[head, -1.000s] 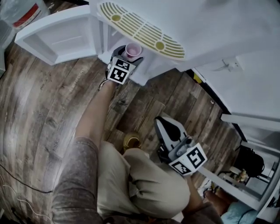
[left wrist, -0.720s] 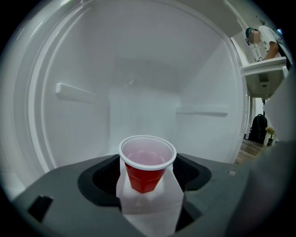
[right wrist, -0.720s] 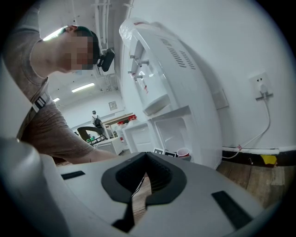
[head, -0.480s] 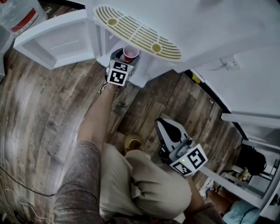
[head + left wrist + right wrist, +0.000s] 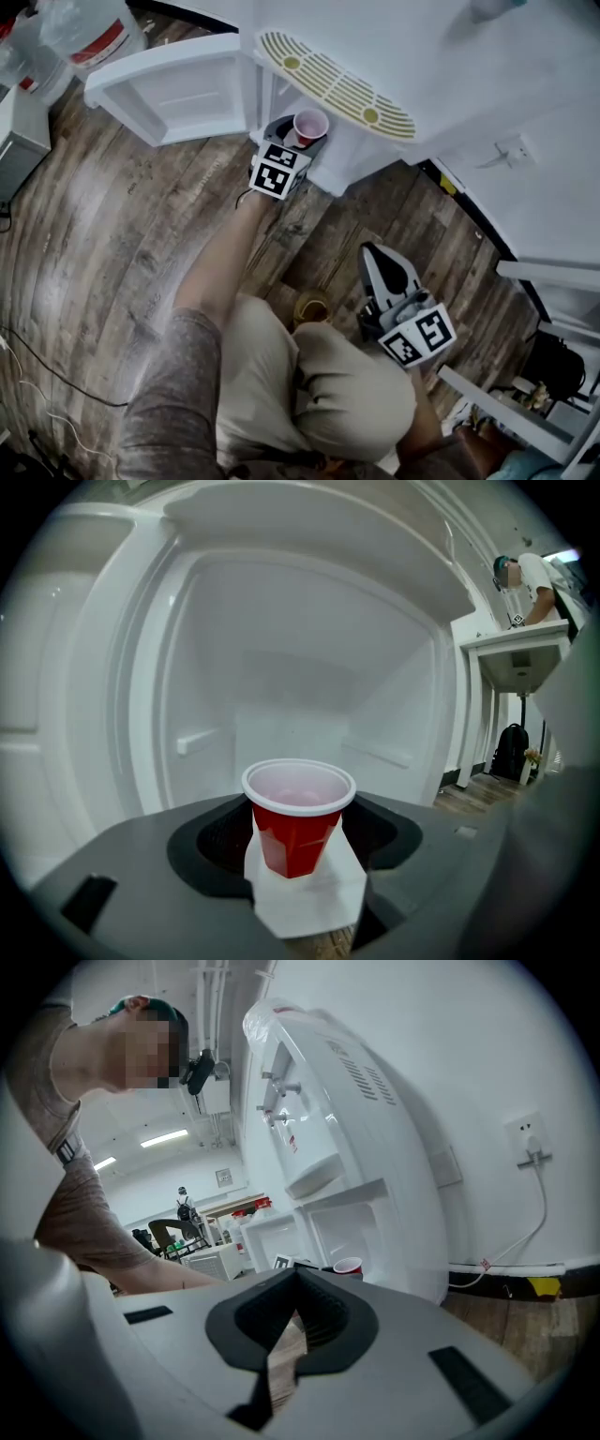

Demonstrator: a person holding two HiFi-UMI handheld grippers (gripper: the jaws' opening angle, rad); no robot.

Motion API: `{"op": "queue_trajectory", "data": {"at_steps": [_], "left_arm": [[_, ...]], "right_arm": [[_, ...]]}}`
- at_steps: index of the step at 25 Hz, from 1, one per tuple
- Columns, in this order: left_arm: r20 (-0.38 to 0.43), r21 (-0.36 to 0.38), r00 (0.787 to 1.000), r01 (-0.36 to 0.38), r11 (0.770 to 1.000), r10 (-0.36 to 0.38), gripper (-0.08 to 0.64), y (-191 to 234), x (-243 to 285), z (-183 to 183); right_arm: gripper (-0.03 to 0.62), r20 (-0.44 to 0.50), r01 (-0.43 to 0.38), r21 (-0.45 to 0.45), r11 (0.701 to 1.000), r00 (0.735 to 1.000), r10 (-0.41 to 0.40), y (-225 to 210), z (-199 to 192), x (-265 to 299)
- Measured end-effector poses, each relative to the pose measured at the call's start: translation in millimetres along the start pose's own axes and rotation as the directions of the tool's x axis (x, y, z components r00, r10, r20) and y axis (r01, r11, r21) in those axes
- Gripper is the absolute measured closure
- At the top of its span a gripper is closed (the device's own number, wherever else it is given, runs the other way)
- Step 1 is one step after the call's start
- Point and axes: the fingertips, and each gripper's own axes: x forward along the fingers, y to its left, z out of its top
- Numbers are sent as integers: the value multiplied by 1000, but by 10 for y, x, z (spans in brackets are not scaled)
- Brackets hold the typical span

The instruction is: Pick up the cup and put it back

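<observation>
Red cup (image 5: 298,822), upright, sits at the mouth of the open lower compartment (image 5: 281,686) of a white water dispenser (image 5: 441,66). Whether its base touches the compartment floor: unclear.

Left claw (image 5: 302,141): jaws have just been closing, and now grip the cup by its sides, one jaw on either side.

Compartment door (image 5: 178,89) swung open, to the left of the cup.

Right claw (image 5: 377,255): near side, well apart from the cup, over the wood floor (image 5: 112,216) beside the person's knee (image 5: 356,375). Jaws together, nothing between them.

Far left: water jug (image 5: 89,33). Right gripper view shows a wall socket (image 5: 530,1138) with a cable.
</observation>
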Motion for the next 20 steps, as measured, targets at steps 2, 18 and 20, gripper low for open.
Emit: {"op": "queue_trajectory", "data": {"at_steps": [2, 18, 20], "left_arm": [[8, 18, 1000, 19, 1000, -19, 265, -38, -170, 101], [72, 52, 990, 116, 992, -119, 267, -313, -1746, 955], [89, 47, 989, 114, 992, -117, 267, -305, -1955, 1040]], "right_arm": [[589, 4, -1, 16, 1000, 1000, 1, -1, 0, 20], [589, -45, -30, -3, 1000, 999, 30, 142, -108, 364], [589, -50, -34, -16, 999, 998, 33, 167, -109, 406]]}}
